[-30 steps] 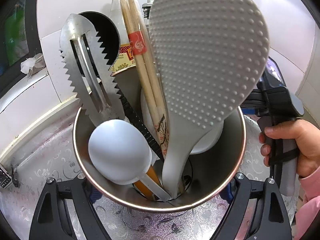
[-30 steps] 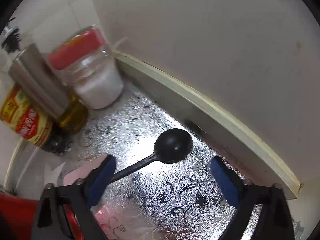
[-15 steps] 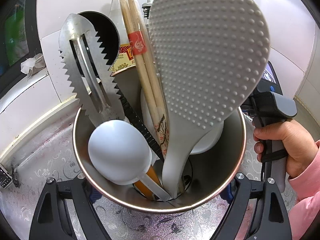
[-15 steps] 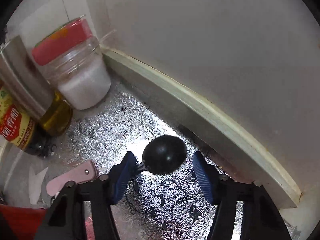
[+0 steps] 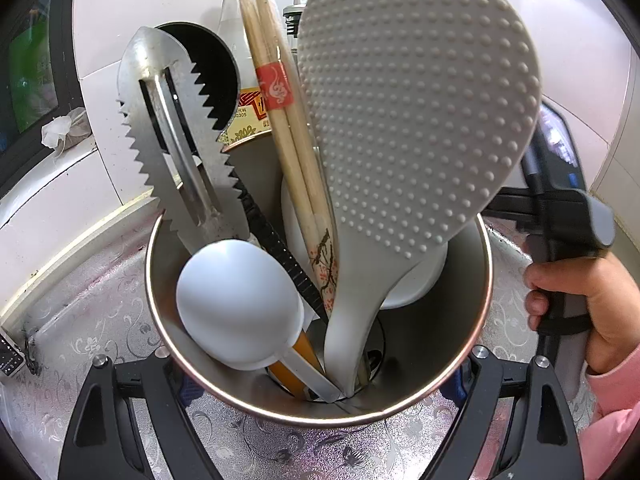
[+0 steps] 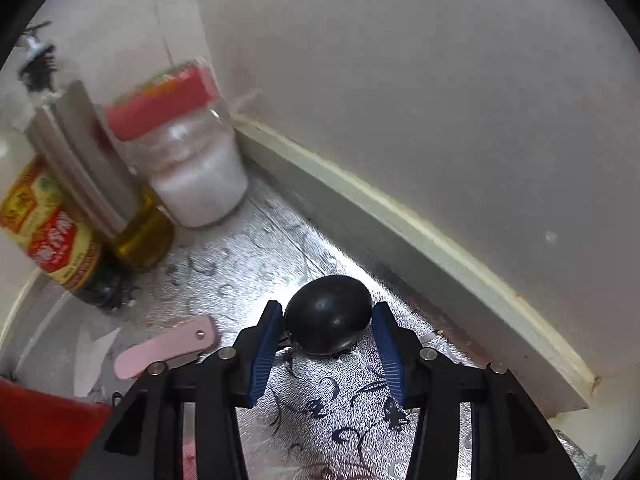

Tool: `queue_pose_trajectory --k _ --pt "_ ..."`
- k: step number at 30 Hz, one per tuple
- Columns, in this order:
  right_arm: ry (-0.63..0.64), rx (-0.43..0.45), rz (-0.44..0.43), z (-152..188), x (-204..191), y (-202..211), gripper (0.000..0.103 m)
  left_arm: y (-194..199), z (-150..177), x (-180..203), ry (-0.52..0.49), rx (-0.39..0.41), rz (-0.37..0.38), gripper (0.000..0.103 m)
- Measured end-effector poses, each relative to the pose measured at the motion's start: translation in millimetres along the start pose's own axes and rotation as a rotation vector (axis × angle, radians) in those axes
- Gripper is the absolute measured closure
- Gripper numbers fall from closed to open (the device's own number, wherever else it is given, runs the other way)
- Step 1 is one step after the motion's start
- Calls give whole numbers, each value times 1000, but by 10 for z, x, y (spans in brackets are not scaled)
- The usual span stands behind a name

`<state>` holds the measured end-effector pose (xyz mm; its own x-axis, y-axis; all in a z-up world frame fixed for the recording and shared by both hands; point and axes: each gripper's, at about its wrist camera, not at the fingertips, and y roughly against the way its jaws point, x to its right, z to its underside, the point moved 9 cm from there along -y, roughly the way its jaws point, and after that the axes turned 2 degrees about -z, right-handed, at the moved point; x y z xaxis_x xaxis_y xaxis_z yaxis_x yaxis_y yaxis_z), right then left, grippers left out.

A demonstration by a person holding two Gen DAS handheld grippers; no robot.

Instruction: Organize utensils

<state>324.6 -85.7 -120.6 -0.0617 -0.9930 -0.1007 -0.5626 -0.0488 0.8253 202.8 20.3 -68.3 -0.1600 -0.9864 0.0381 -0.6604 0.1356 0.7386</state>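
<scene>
In the left wrist view my left gripper [image 5: 320, 364] is shut on a round metal utensil holder [image 5: 452, 396], one finger on each side of its wall. The holder contains a grey dimpled rice paddle [image 5: 416, 128], wooden chopsticks [image 5: 280, 112], a serrated metal tool [image 5: 176, 148] and a white spoon [image 5: 240, 300]. In the right wrist view my right gripper [image 6: 328, 340] stands around the bowl of a black spoon [image 6: 328, 314] on the counter, its blue pads [image 6: 264, 344] close on both sides; the handle is hidden under the gripper.
A red-lidded jar [image 6: 188, 148], an oil bottle [image 6: 140, 232] and a sauce bottle [image 6: 52, 240] stand at the back left by the wall. A pink folding knife [image 6: 164, 348] lies left of the gripper. A raised ledge [image 6: 440, 256] runs along the right.
My right gripper has moved forward over the black spoon and narrowed around its bowl. The left gripper and holder have not moved; the hand holding the right gripper shifted at the right.
</scene>
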Motion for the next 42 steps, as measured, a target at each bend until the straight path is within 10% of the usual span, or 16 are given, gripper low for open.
queue_pose_trajectory --k 18,35,42 --pt "156 241 33 -269 -37 1054 56 13 8 102 3 -3 1 14" --pt "242 295 26 -318 -90 1404 62 2 2 137 3 -3 1 14" --pt "288 307 9 -321 -173 1547 82 -3 8 180 2 -4 0 14"
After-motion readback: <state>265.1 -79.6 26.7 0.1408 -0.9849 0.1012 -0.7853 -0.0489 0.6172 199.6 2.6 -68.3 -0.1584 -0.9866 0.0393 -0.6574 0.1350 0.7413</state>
